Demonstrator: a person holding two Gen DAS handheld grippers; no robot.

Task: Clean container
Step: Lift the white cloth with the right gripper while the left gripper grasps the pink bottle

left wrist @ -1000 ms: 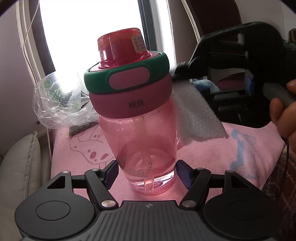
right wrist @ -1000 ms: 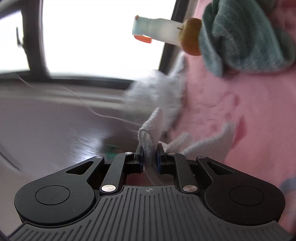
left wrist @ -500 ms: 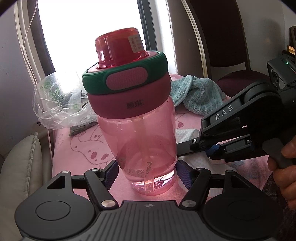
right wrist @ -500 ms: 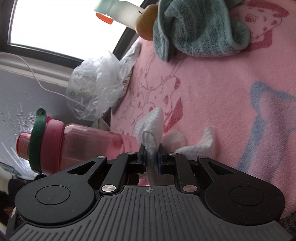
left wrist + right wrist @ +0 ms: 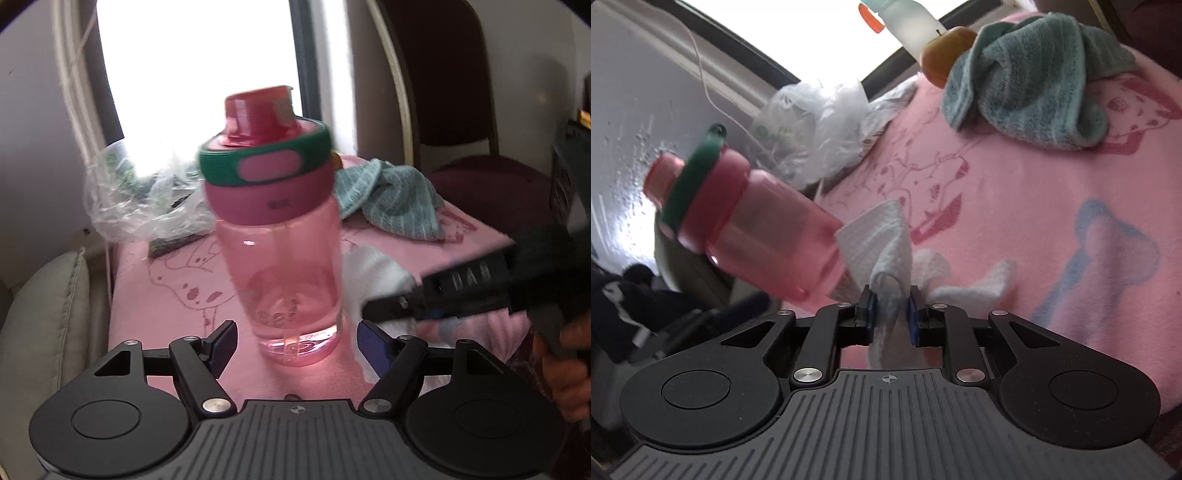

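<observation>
Pink bottle [image 5: 280, 258] standing between spread left claw [image 5: 297, 341], right claw [image 5: 889, 308] marked "DAS" clamping white wipe [image 5: 882, 243]

- The bottle [image 5: 280, 266] is shiny see-through pink plastic.
- The blanket [image 5: 1034, 206] is soft pink cloth.
- The towel [image 5: 1030, 74] is fluffy green cloth.
- The bag [image 5: 140, 199] is thin crinkly plastic.

Pink see-through bottle [image 5: 284, 258] stands upright on the pink cloth, blurred, with a darker pink collar, green ring with a pink oval patch, and a red cap on top; lid closed, straw visible inside, no liquid level readable. White wipe [image 5: 886, 240], crumpled and textured, sits just beside the bottle's lower right side, one corner touching or nearly touching its base in the right wrist view.
</observation>
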